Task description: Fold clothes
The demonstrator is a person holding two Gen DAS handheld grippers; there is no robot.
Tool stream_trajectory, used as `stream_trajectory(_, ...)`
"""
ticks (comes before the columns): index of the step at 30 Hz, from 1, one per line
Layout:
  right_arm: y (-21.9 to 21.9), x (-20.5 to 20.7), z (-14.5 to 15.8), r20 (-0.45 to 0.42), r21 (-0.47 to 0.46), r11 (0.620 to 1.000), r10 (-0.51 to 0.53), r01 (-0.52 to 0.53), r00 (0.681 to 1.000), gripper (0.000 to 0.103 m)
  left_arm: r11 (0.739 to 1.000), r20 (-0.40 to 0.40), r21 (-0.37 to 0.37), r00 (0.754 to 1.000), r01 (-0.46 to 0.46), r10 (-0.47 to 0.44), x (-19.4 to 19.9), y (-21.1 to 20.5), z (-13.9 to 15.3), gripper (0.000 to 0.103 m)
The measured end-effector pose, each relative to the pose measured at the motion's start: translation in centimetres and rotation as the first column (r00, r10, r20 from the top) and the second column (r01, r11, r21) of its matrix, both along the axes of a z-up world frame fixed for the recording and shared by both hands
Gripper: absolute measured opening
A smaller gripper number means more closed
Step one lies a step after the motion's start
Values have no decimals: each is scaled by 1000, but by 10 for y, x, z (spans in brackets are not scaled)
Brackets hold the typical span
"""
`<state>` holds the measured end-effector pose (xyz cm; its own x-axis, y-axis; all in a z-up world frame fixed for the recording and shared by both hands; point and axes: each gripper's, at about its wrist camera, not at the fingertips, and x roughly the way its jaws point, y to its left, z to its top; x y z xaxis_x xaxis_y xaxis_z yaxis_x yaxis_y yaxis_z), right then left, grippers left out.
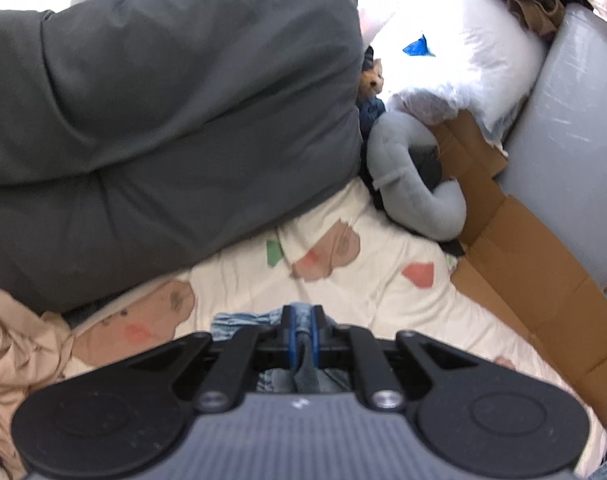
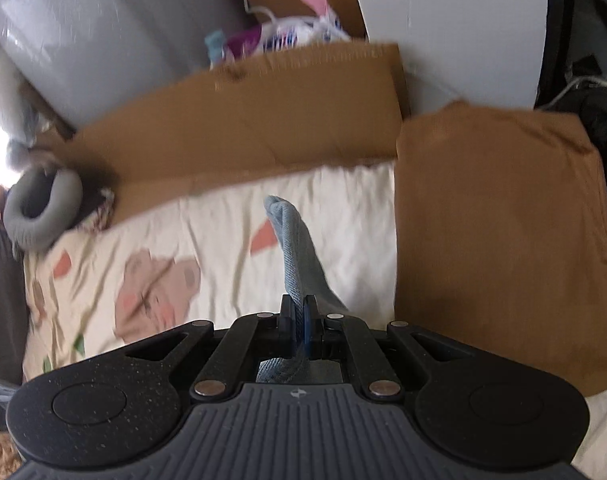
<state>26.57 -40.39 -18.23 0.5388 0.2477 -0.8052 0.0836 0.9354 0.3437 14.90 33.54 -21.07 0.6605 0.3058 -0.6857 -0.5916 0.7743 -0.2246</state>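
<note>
A dark grey pillow (image 1: 163, 120) is lying on a cream bedsheet (image 1: 375, 280) printed with bears. A grey neck pillow (image 1: 407, 184) is resting beside flattened cardboard (image 2: 243, 120), and a brown cushion (image 2: 503, 232) is sitting nearby.

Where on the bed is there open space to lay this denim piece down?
Both the left gripper and right gripper pinch the denim garment. The printed sheet lies bare between the brown folded cloth and the neck pillow. The edges are crowded: cardboard, grey pillows.
</note>
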Motion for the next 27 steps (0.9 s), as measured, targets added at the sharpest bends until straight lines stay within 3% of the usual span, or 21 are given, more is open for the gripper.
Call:
stream_trajectory(7, 12, 38, -6, 26, -9, 998, -60, 60, 998, 2, 1000, -15, 11, 1000, -11, 12, 53, 9, -5, 7)
stream_trajectory(22, 34, 120, -66, 12, -54, 980, -192, 193, 981, 2, 998, -133, 64, 991, 8, 1, 153, 24, -83, 8)
stream_trajectory(24, 35, 129, -76, 11, -38, 975, -220, 220, 975, 3, 998, -153, 64, 988, -9, 19, 161, 24, -95, 9)
stream_trajectory(27, 39, 137, -91, -14, -11, 963, -269, 268, 963, 8, 999, -170, 10, 985, -32, 34, 169, 25, -109, 19)
